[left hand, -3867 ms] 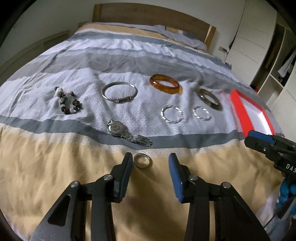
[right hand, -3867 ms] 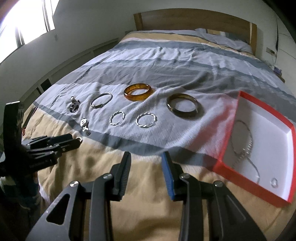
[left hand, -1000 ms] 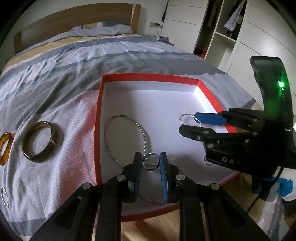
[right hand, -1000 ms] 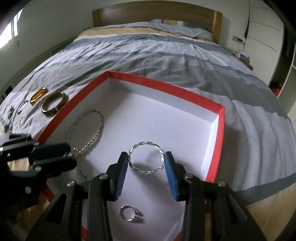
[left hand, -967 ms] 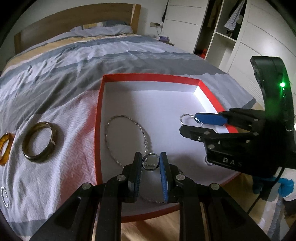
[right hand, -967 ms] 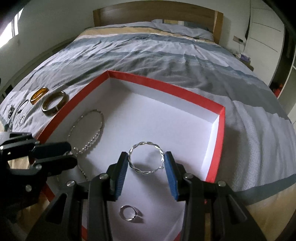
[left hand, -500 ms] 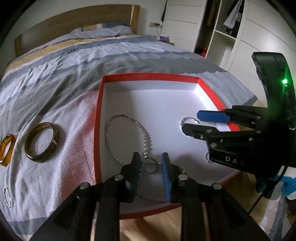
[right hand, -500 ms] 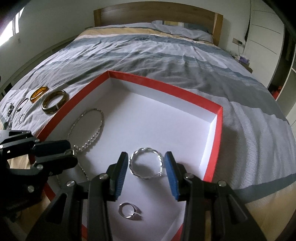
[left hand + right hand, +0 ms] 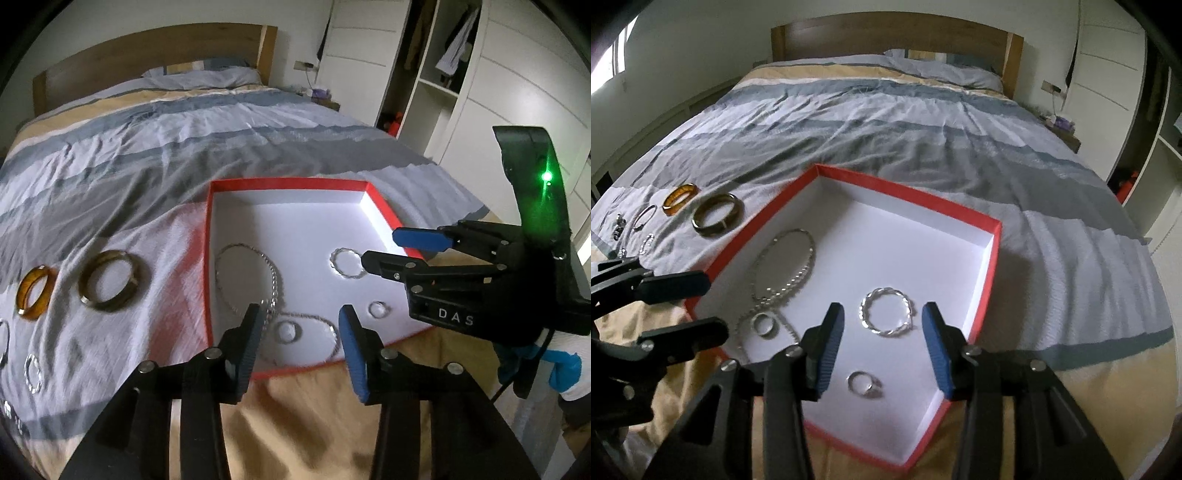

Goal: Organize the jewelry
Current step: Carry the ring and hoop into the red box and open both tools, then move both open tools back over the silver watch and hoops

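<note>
Since a second ago we see both grippers let go: left gripper [image 9: 301,326] and right gripper [image 9: 882,332] now hover spread apart, empty, over the red box [image 9: 995,236]. Inside lie a plain ring [image 9: 286,331], twisted bangle [image 9: 886,312], chain [image 9: 786,266] and small ring [image 9: 864,384]. Amber bangle [image 9: 33,291] and brown bangle [image 9: 109,278] sit on the bedspread [image 9: 923,122].

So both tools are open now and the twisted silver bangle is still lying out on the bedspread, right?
Not quite. Both tools, left and right, are open, but the twisted silver bangle lies inside the red box, as the right wrist view shows.
</note>
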### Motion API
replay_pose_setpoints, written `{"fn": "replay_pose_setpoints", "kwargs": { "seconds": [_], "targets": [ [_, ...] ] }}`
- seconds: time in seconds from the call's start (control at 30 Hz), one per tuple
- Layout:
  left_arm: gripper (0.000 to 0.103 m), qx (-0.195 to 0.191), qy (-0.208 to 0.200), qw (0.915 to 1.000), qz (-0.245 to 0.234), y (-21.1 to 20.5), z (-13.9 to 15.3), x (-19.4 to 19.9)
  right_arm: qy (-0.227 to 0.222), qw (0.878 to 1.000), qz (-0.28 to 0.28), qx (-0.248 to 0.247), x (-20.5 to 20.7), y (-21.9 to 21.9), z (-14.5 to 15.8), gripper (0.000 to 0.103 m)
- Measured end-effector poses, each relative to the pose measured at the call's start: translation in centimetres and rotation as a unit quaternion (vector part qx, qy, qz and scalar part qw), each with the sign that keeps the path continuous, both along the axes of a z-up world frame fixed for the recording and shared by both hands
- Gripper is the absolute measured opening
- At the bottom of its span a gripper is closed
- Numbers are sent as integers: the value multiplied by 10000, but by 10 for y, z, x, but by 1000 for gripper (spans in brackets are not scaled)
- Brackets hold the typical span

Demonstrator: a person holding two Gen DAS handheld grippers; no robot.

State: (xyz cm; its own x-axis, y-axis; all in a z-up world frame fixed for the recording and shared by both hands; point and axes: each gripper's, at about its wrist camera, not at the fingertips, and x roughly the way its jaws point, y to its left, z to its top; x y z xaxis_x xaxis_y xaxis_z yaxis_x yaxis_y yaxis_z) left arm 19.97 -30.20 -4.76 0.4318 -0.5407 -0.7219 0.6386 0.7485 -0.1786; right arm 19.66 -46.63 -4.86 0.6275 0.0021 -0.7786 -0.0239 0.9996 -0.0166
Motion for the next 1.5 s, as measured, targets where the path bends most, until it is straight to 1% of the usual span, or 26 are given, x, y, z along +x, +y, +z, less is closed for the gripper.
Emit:
{"fn": "replay_pose_setpoints", "kwargs": {
  "seconds": [0.07,0.2,0.3,0.43,0.5,0.63,0.8,0.97,1.1,1.17,1.3,1.4,1.5],
  "targets": [
    [47,-28,32,10000,85,14,6,-8,-10,10000,-3,1,-7,5,7,46],
    [47,20,61,9994,339,53,13,-22,-85,9999,88,42,-22,25,21,46],
    [47,29,71,9979,639,92,16,-29,-192,9995,191,185,-32,49,32,46],
    [47,68,12,9942,1075,149,19,-37,-254,9983,381,355,-40,84,39,46],
    [47,81,-2,9913,1317,179,18,-39,-260,9975,505,424,-42,104,40,46],
    [47,87,88,9824,1864,243,11,-41,-235,9951,773,563,-41,142,35,46],
    [47,111,184,9716,2355,294,1,-37,-115,9918,1102,644,-27,185,24,46],
    [47,39,229,9621,2716,318,-8,-21,-30,9882,1357,709,-13,215,11,46],
    [47,7,237,9562,2918,323,-18,-5,42,9850,1545,768,3,235,-2,46],
    [47,-48,301,9515,3063,325,-26,8,87,9833,1645,775,12,246,-9,46],
    [47,-37,426,9450,3242,330,-44,28,107,9794,1845,818,31,266,-21,46],
    [47,-42,534,9448,3232,330,-58,40,137,9763,1991,836,46,280,-30,46],
    [46,-43,532,9459,3200,328,-65,45,156,9742,2099,818,58,290,-40,46]
  ]
}}
